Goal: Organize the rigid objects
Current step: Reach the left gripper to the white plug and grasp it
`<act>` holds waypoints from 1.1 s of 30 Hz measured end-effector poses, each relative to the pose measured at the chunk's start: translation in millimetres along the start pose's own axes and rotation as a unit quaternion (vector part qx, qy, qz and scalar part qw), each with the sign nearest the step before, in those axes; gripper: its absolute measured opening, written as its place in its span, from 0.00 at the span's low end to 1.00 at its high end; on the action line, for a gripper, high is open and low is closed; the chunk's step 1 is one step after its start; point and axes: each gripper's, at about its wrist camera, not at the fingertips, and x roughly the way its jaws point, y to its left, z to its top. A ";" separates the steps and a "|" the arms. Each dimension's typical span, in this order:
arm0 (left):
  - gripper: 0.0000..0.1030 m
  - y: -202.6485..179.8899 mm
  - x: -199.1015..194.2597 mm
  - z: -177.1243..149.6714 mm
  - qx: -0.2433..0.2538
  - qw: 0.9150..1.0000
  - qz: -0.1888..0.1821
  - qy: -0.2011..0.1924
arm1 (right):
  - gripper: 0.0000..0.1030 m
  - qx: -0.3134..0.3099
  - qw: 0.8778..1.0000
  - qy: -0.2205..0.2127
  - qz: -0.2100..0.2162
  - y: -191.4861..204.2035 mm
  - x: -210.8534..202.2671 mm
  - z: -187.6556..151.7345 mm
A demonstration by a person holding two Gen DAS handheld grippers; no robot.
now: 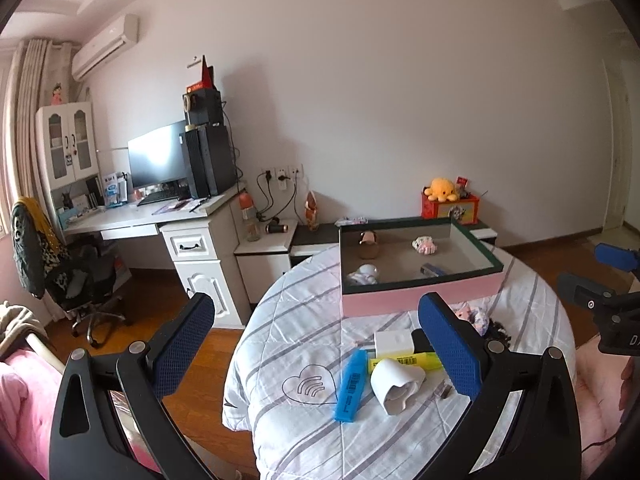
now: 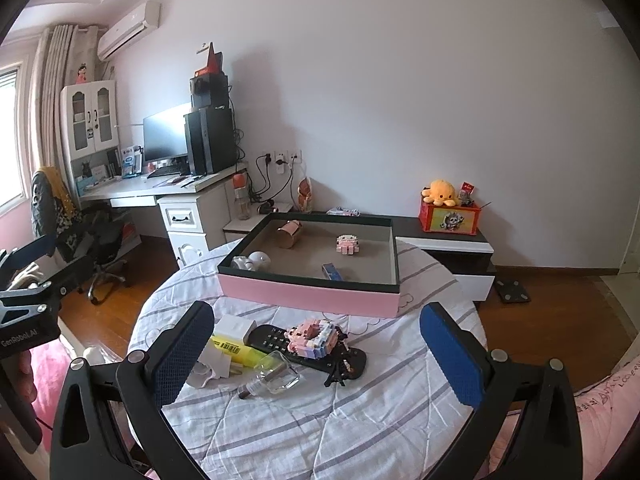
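Note:
A pink box with a dark rim [image 1: 420, 302] [image 2: 308, 294] stands at the far side of the round quilt-covered table [image 2: 320, 420]. Inside lie a copper cup [image 2: 290, 234], a pink block figure [image 2: 348, 244], a white object [image 2: 254, 262] and a blue item [image 2: 332, 271]. In front of the box lie a blue highlighter [image 1: 352, 386], a yellow highlighter [image 1: 404, 362], a white cup [image 1: 396, 384], a white box [image 1: 394, 342], a black remote [image 2: 276, 338], a pink block toy [image 2: 312, 334] and a glass bottle [image 2: 276, 374]. My left gripper [image 1: 316, 344] and right gripper [image 2: 316, 354] hover open above these, holding nothing.
A white desk [image 1: 132, 216] with a monitor and an office chair [image 1: 80, 280] stand to the left. A low cabinet [image 2: 452, 248] behind the table carries a red box with a yellow plush [image 2: 440, 192]. Wooden floor surrounds the table; pink bedding [image 1: 24, 392] lies nearby.

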 end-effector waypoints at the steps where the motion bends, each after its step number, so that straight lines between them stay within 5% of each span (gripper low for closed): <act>1: 1.00 -1.1 3.0 -1.1 0.001 1.000 0.000 0.003 | 1.00 -0.001 1.000 0.004 0.002 -0.3 3.1 -1.2; 12: 1.00 -27.6 70.4 -50.9 0.020 0.991 -0.051 0.122 | 1.00 0.014 0.998 0.067 -0.011 -20.9 41.6 -29.8; 21: 0.99 -63.6 109.3 -76.5 0.055 0.982 -0.069 0.166 | 1.00 0.024 0.992 0.121 -0.009 -35.4 72.3 -53.6; 28: 0.77 -78.5 129.7 -87.8 0.089 0.973 -0.070 0.199 | 1.00 0.033 0.990 0.136 -0.011 -42.4 81.6 -61.0; 30: 0.63 -80.5 134.0 -90.4 0.089 0.969 -0.094 0.210 | 1.00 0.033 0.990 0.139 -0.010 -43.0 83.3 -62.1; 33: 0.57 -78.6 130.0 -90.2 0.082 0.969 -0.109 0.206 | 1.00 0.033 0.989 0.143 -0.006 -40.5 87.1 -64.3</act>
